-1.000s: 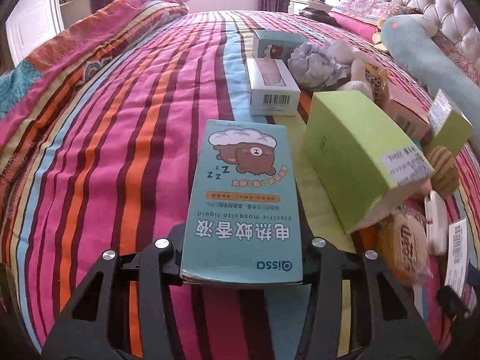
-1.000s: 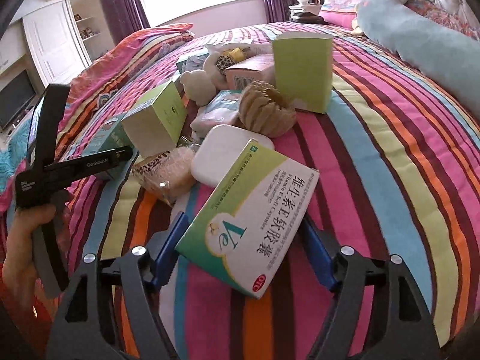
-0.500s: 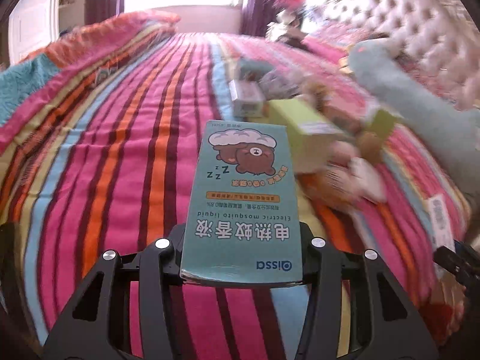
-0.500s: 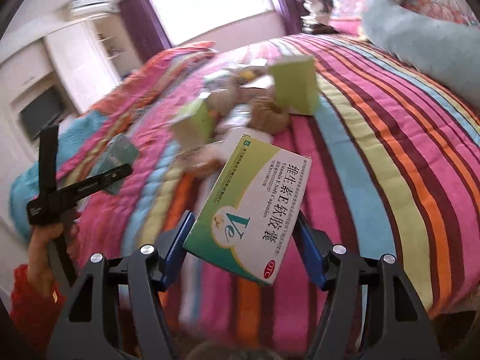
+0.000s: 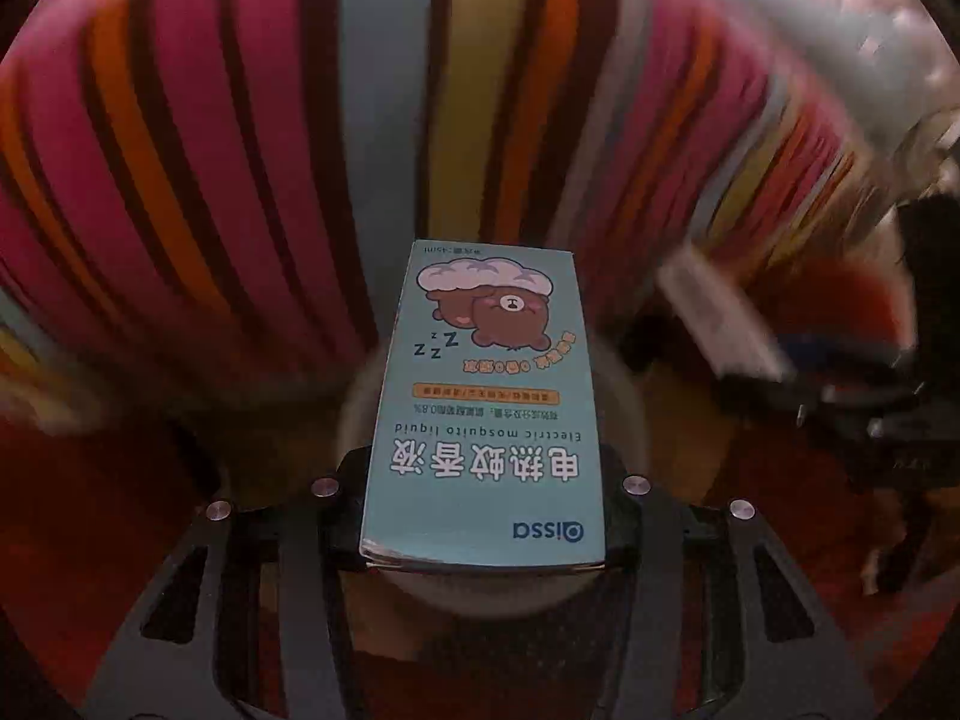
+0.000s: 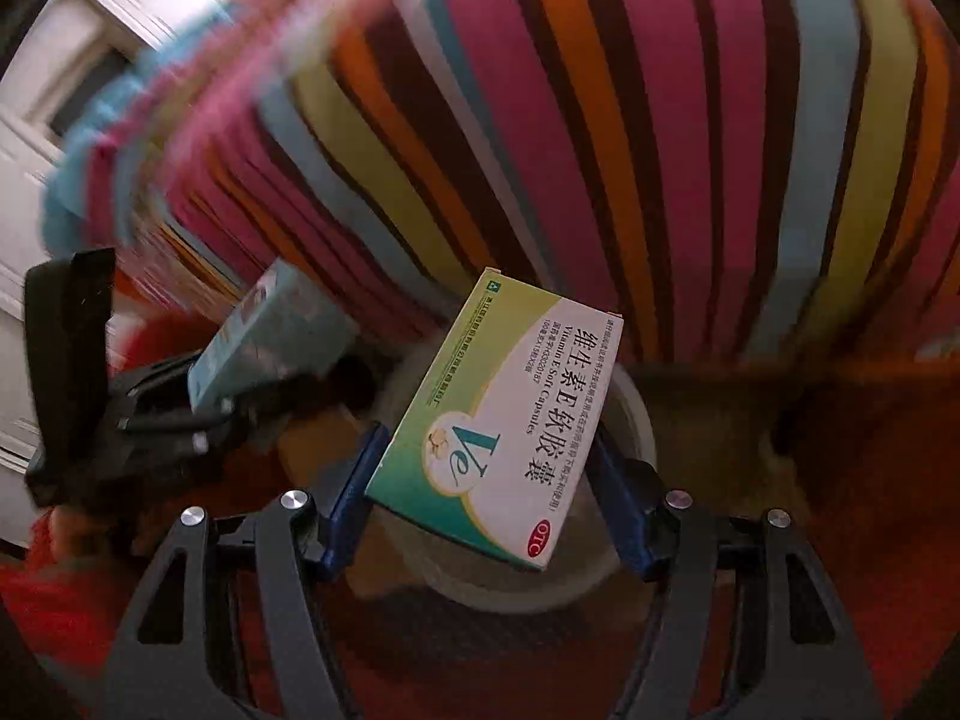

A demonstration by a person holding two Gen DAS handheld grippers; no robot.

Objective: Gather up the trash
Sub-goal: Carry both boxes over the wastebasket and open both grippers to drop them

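Note:
My left gripper [image 5: 480, 510] is shut on a teal mosquito-liquid box [image 5: 486, 414] with a sleeping bear on it. My right gripper [image 6: 486, 486] is shut on a green and white vitamin E box [image 6: 504, 420], held tilted. Both boxes hang over a pale round bin [image 6: 636, 420] below the foot of the bed; its rim also shows in the left wrist view [image 5: 630, 414]. In the right wrist view the left gripper [image 6: 198, 414] and its teal box [image 6: 270, 336] are at the left. In the left wrist view the right gripper [image 5: 840, 396] is blurred at the right.
The striped bedspread [image 5: 468, 90] hangs down the bed's side, filling the top of both views [image 6: 600, 120]. A red floor or rug [image 6: 870, 480] lies around the bin. White cabinet doors [image 6: 72, 60] stand at the far left.
Both grippers have swung down from over the bed's top to below its foot, keeping their boxes. The trash pile on the bed has left view, and a round bin now shows beneath.

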